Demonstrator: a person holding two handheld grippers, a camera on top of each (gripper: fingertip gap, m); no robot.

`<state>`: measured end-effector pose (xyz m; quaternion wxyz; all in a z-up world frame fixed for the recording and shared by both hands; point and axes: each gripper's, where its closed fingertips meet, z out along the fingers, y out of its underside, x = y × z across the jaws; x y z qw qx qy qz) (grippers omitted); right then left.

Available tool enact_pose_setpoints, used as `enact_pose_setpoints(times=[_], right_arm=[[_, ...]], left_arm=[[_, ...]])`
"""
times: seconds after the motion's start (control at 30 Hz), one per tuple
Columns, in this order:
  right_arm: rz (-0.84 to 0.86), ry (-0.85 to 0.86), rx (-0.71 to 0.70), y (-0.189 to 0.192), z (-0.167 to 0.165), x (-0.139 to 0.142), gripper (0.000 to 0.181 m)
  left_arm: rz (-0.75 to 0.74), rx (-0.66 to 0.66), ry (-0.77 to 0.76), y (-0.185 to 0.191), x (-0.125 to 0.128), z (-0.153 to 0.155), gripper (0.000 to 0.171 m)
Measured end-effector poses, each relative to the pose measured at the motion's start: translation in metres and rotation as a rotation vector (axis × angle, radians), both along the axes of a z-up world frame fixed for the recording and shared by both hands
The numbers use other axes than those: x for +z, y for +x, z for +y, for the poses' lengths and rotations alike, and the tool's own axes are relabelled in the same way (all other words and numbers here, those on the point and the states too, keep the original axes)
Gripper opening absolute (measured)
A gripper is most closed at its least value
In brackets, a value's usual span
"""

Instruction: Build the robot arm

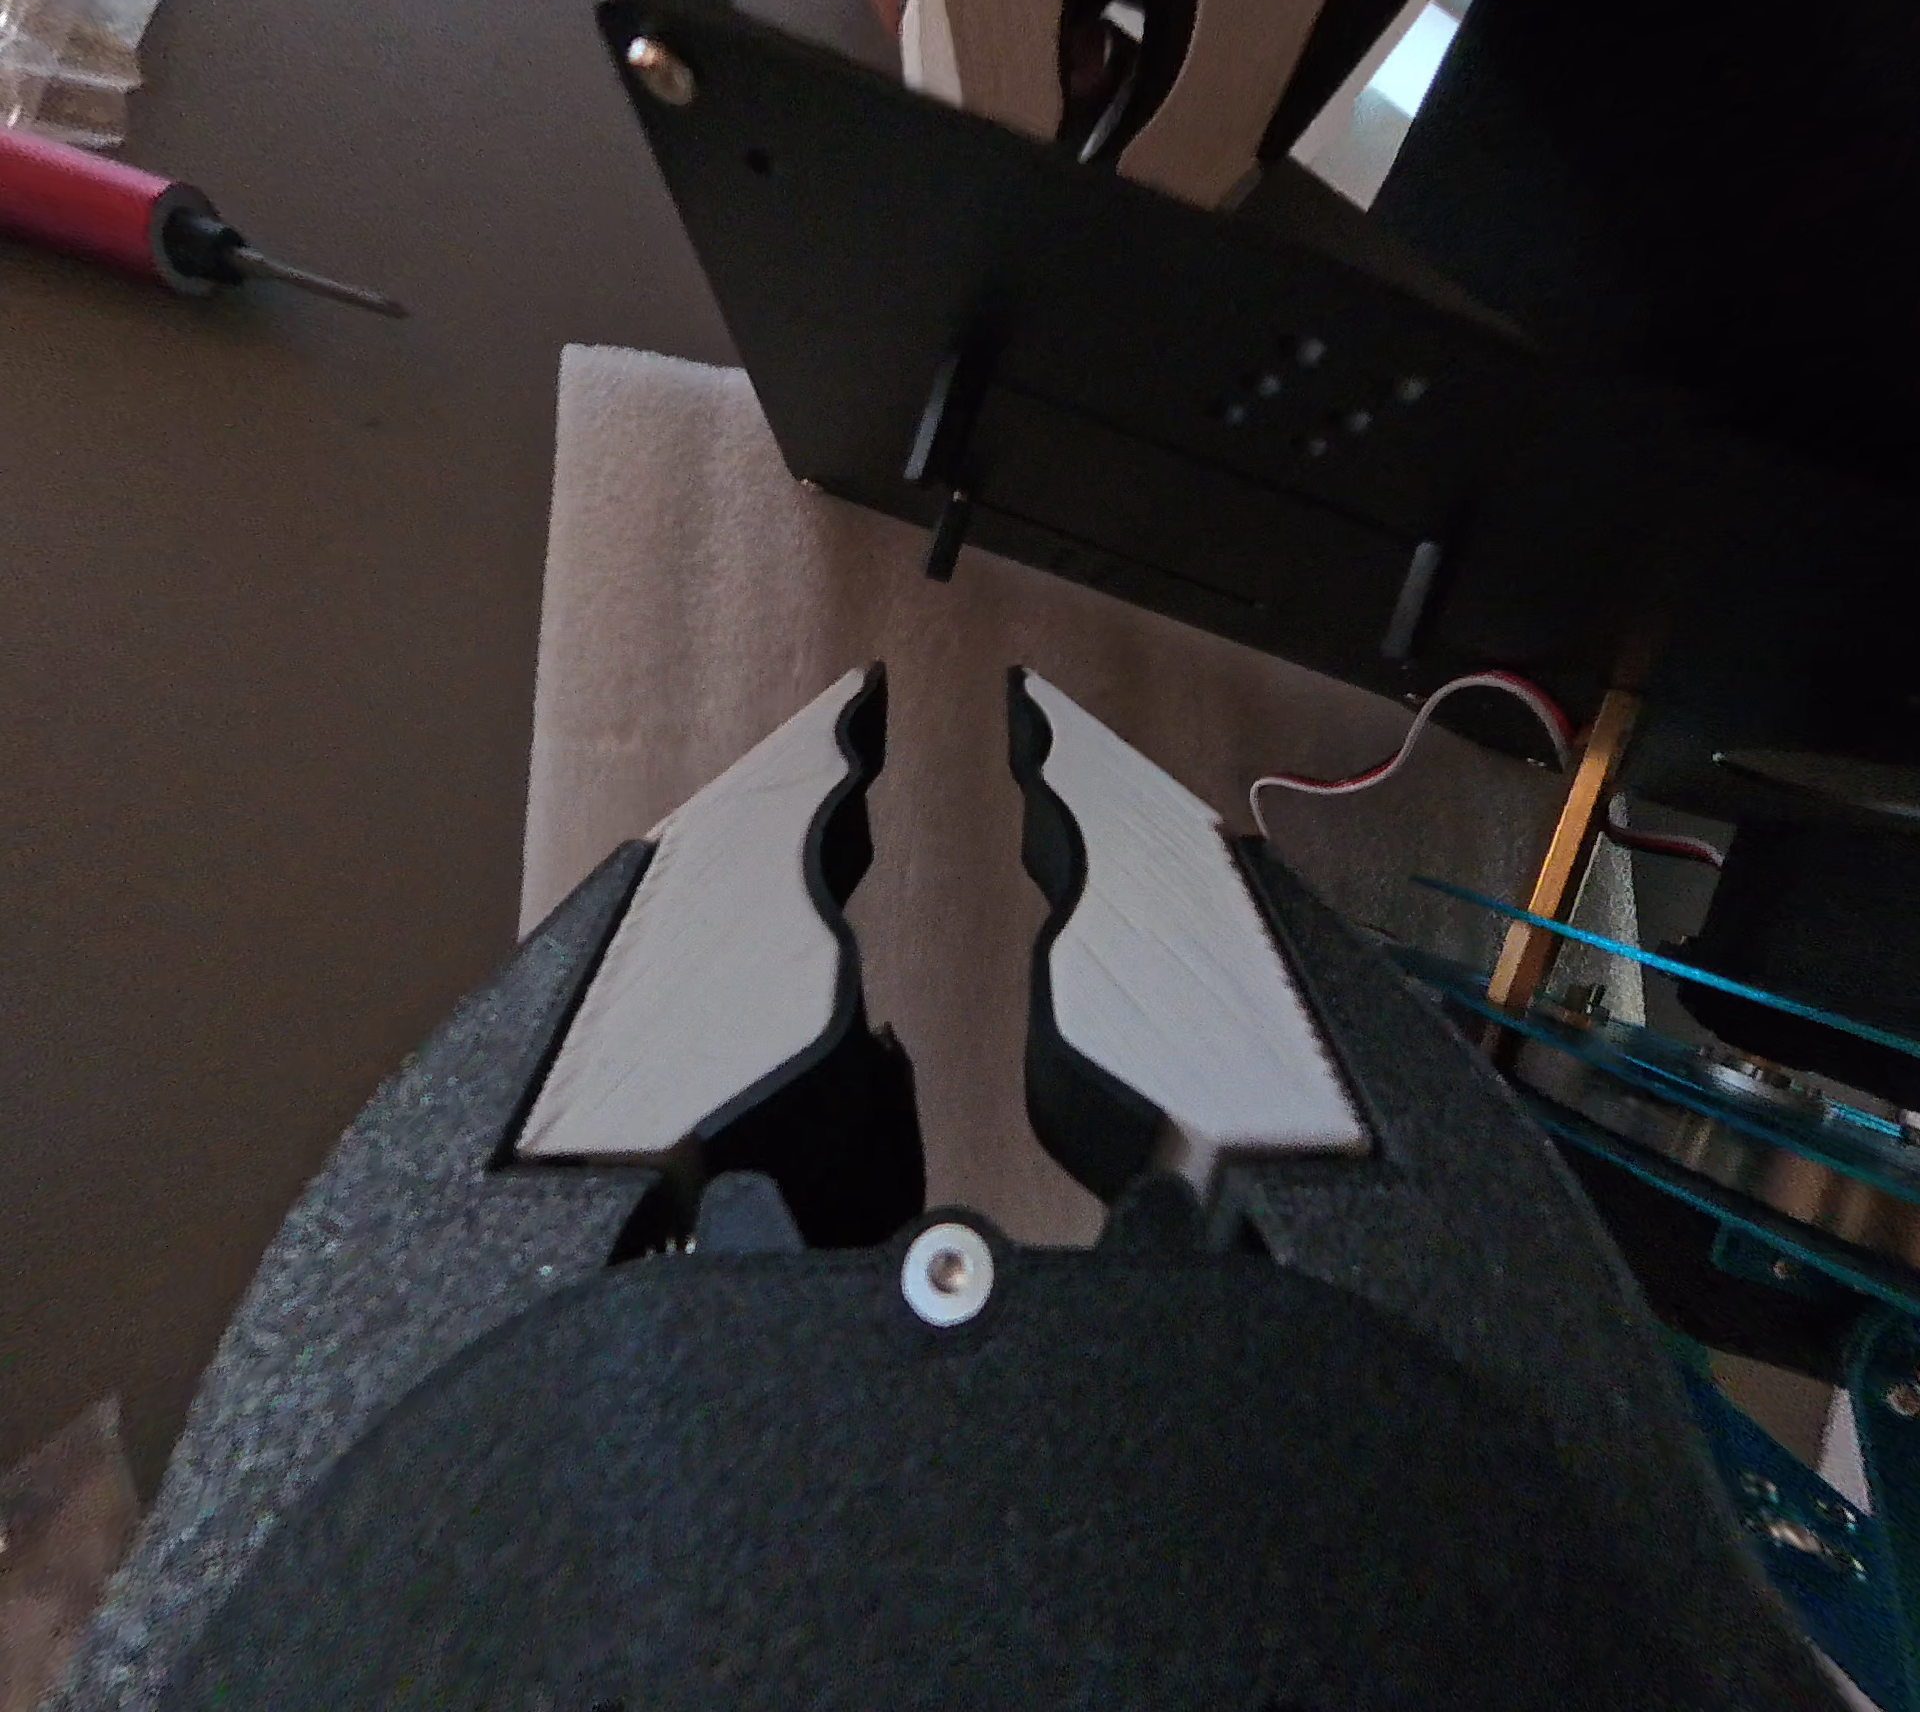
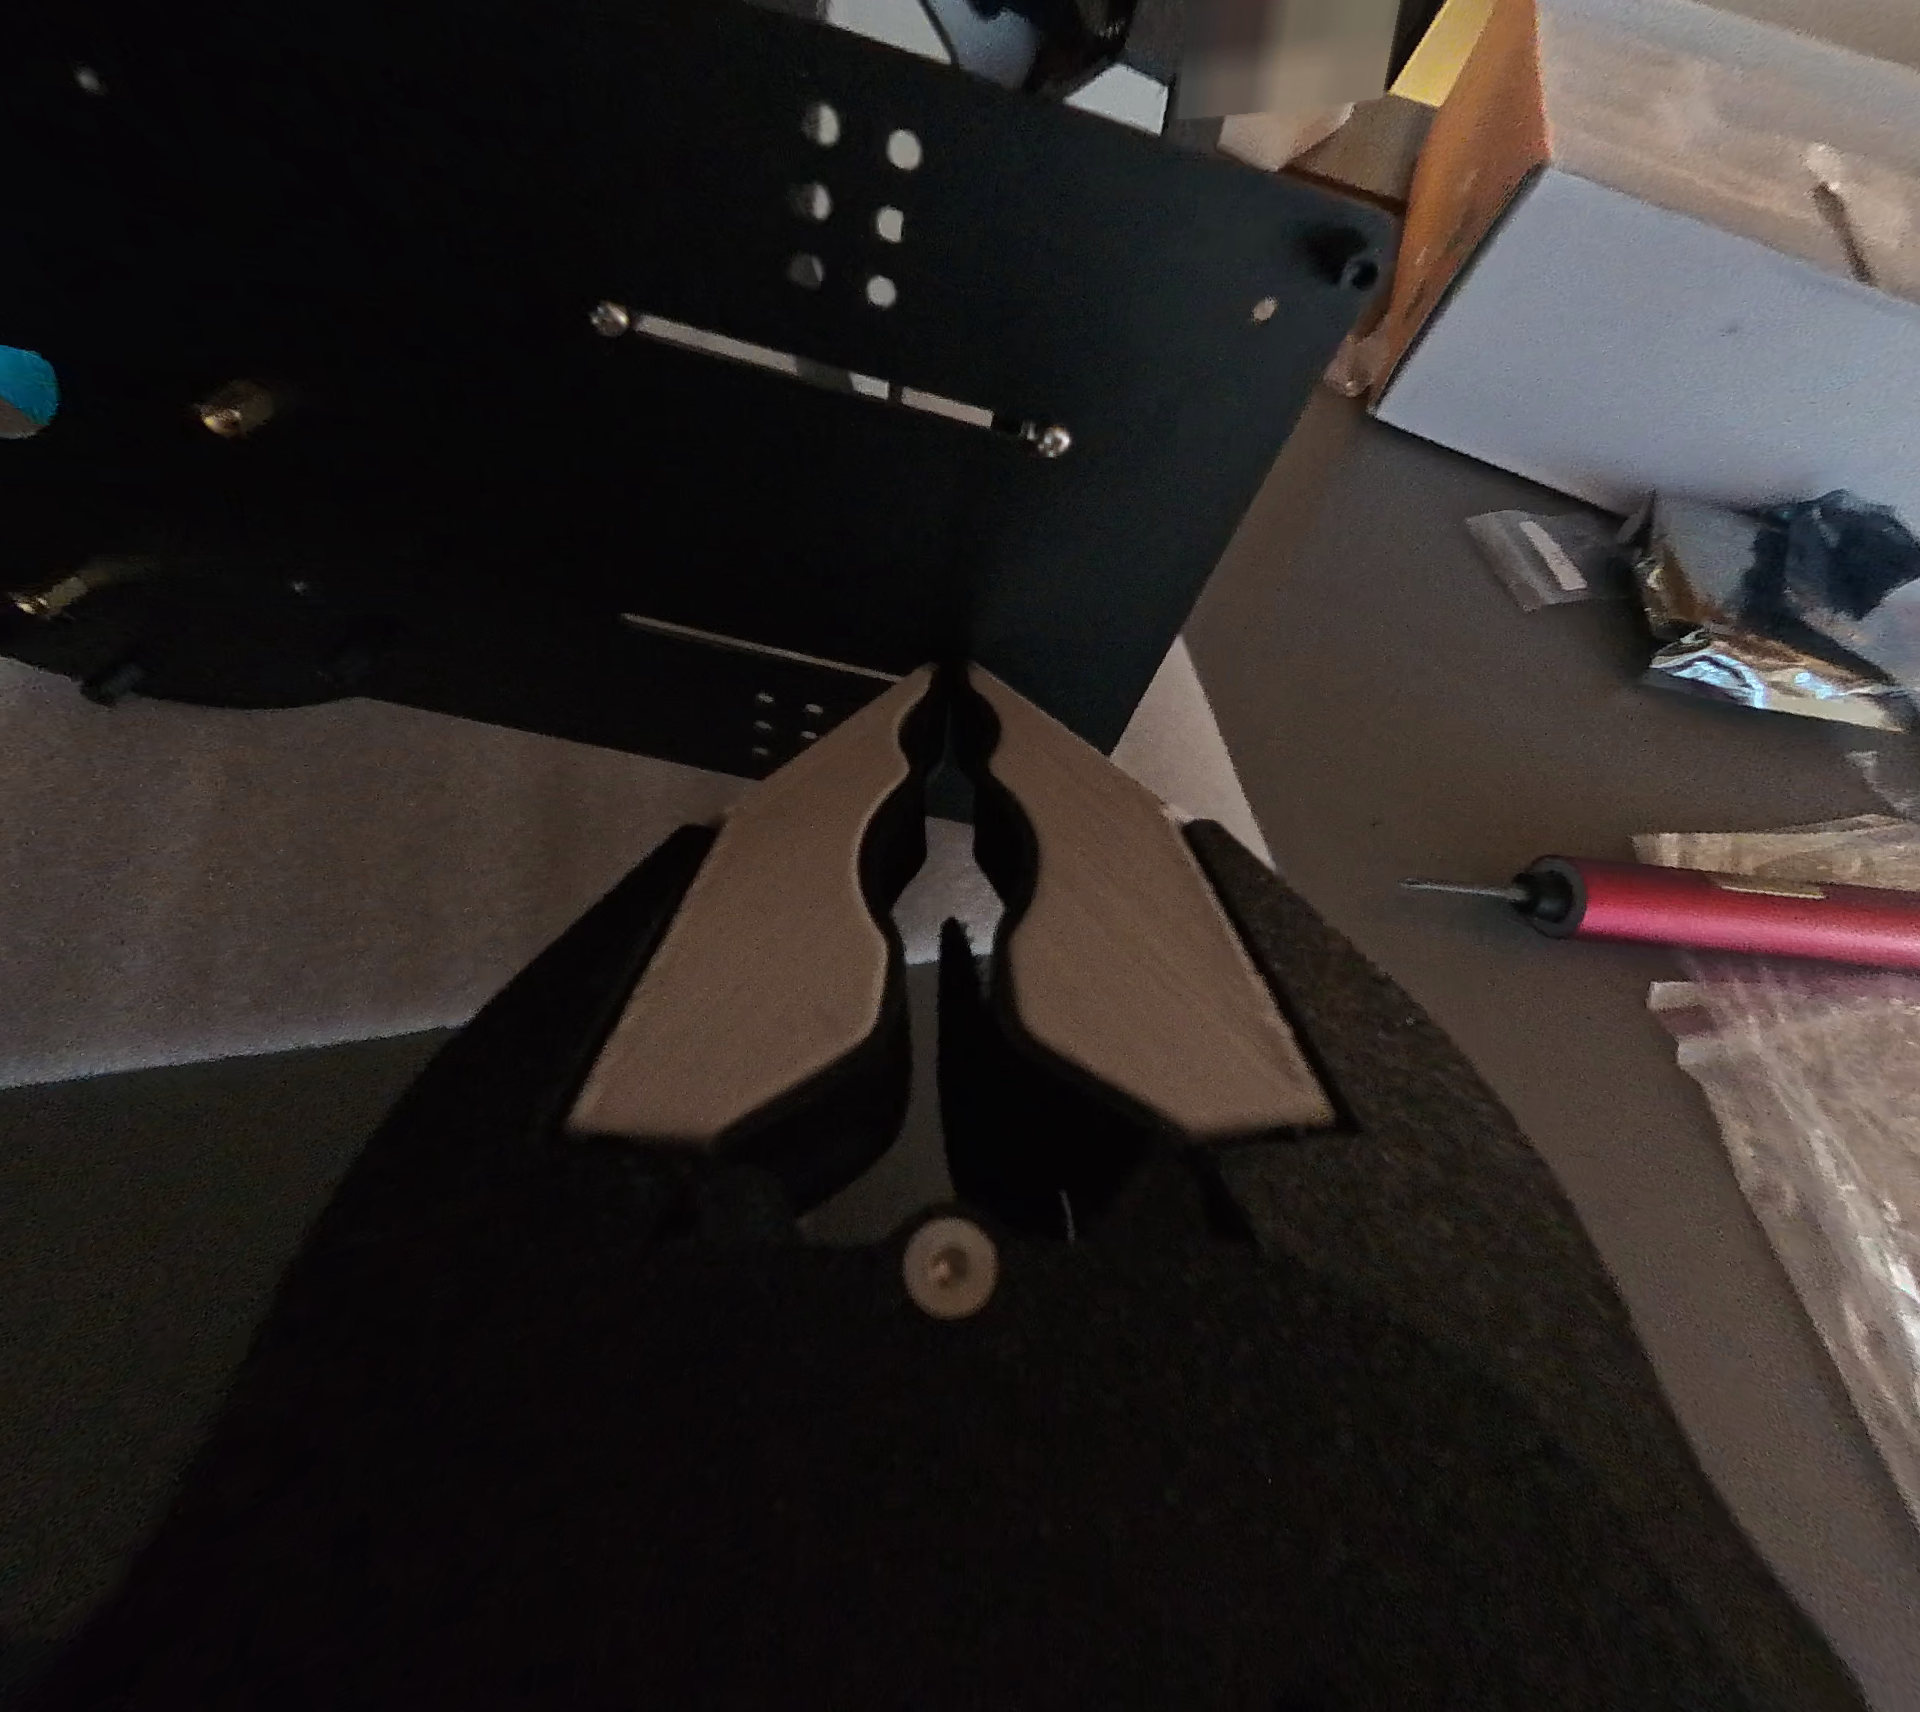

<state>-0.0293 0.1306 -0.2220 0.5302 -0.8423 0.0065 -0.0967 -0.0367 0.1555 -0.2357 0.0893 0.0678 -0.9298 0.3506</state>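
A black metal plate point(image 1: 1039, 291) with small holes and a slot is held tilted above a white foam sheet point(image 1: 665, 623). My right gripper point(image 2: 951, 675) is shut on the plate's near edge point(image 2: 727, 467). Its white fingers point(image 1: 1008, 0) also show at the top of the left wrist view, clamped on the plate. My left gripper point(image 1: 948, 675) is open and empty. Its tips are just short of a small black post point(image 1: 945, 542) that sticks out of the plate's face, and do not touch it.
A red-handled screwdriver point(image 1: 94, 208) point(image 2: 1714, 919) lies on the dark table, with clear plastic bags point(image 2: 1818, 1143) beside it. Blue clear plates, a brass standoff point(image 1: 1558, 841) and a red-white wire point(image 1: 1351, 758) sit at the right. A white and orange box point(image 2: 1610, 291) stands behind. Both grippers' tips are close together, under 4 cm apart. The red-handled screwdriver point(image 1: 94, 208) is about 15 centimeters from both grippers' fingertips. Look for it in the right wrist view point(image 2: 1614, 894) too.
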Motion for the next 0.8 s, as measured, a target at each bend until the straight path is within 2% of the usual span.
enact_pose_setpoints(times=[0.1,0.17,0.23,0.33,0.47,0.6,0.8], right_arm=[[0.008,0.007,-0.02,-0.004,-0.002,0.002,0.0],[0.065,-0.023,-0.017,-0.008,-0.002,-0.004,0.007],[0.093,-0.033,-0.029,-0.007,-0.002,-0.006,0.011],[0.104,-0.013,-0.078,0.002,-0.004,-0.004,0.006],[0.147,-0.024,-0.062,0.002,-0.001,-0.007,0.003],[0.184,-0.019,-0.064,0.004,-0.002,-0.007,0.002],[0.193,-0.019,-0.063,0.004,-0.002,-0.008,0.002]], left_arm=[[-0.075,-0.042,-0.023,0.004,0.0,-0.007,0.022],[-0.092,-0.058,-0.037,0.007,-0.002,-0.009,0.022],[-0.067,-0.069,-0.066,0.007,-0.002,-0.011,0.021],[-0.052,-0.089,-0.052,0.008,-0.002,-0.013,0.021],[0.0,-0.096,-0.044,0.008,-0.005,-0.017,0.017],[-0.013,-0.11,-0.075,0.013,-0.008,-0.02,0.002],[0.058,-0.14,-0.082,0.007,-0.011,-0.017,0.0]])
